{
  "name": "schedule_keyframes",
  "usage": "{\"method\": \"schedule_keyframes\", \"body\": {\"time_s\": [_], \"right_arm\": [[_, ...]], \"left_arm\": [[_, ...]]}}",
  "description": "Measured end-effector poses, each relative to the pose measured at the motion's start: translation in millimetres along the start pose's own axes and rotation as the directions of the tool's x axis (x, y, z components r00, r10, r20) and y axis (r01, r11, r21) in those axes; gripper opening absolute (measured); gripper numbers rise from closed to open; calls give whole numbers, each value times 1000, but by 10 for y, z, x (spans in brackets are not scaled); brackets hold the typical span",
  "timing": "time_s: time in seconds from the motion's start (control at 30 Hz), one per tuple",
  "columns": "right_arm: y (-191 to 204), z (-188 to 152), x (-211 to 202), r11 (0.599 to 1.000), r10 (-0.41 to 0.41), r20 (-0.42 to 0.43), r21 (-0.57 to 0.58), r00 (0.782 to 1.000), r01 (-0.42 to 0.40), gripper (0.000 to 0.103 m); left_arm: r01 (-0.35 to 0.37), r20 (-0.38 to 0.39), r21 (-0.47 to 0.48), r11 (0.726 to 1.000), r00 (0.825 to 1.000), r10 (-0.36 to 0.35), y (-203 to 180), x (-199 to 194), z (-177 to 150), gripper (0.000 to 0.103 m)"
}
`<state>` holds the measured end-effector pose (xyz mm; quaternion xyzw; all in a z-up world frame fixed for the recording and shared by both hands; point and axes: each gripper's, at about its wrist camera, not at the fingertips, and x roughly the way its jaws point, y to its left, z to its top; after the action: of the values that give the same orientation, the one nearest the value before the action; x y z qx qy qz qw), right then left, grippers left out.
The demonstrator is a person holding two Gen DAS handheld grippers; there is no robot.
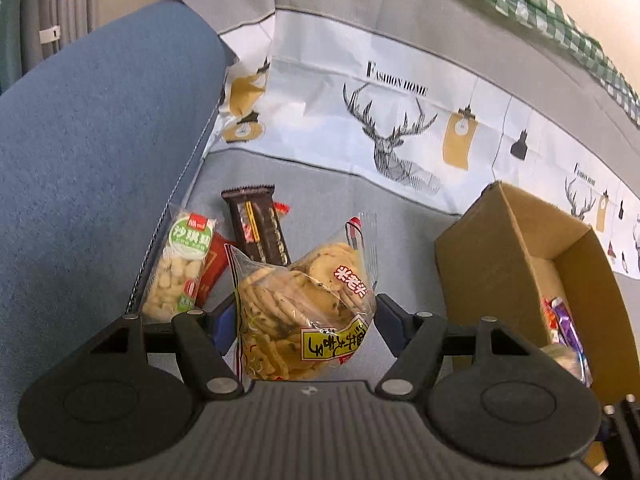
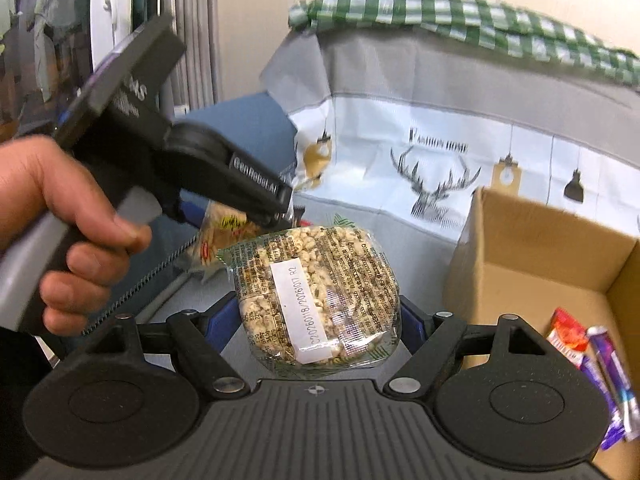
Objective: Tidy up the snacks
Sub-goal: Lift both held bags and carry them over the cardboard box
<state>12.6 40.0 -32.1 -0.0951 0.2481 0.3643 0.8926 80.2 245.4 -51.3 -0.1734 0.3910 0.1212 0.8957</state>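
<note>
My left gripper (image 1: 306,320) is shut on a clear bag of round crackers (image 1: 304,312) and holds it above the grey sofa seat. Beyond it lie a green-labelled puffed snack pack (image 1: 178,264), a red packet (image 1: 212,268) and a dark brown biscuit pack (image 1: 258,226). My right gripper (image 2: 320,320) is shut on a clear pack of puffed rice cake (image 2: 320,296) with a white date sticker. The left gripper also shows in the right wrist view (image 2: 280,210), held by a hand, with the cracker bag (image 2: 220,232) under it. An open cardboard box (image 1: 496,256) stands to the right.
The box (image 2: 520,260) holds purple and red snack packets (image 2: 592,356). A blue cushion (image 1: 88,168) rises on the left. A deer-print cloth (image 1: 400,128) covers the sofa back, with a green checked cloth (image 2: 440,12) on top.
</note>
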Motion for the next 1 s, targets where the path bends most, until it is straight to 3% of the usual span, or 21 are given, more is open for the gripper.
{"method": "schedule_keyframes", "body": {"time_s": [0.27,0.53,0.8,1.0], "right_arm": [[-215,127,-279,1000,-14,78,21,997,12,81],[-490,175,-395,996,-47,119,75,992,39,81],[-883,175,-543,984,-125,162,146,979,102,81],[-1283,98,-629,956,-228,162,224,960,189,81]], "left_arm": [[14,86,0,1000,996,-14,-122,-108,74,75],[26,195,19,999,980,-29,-348,-243,111,75],[98,322,63,993,940,-113,-765,-434,51,75],[161,378,130,978,904,-199,-1164,-501,-28,75]]}}
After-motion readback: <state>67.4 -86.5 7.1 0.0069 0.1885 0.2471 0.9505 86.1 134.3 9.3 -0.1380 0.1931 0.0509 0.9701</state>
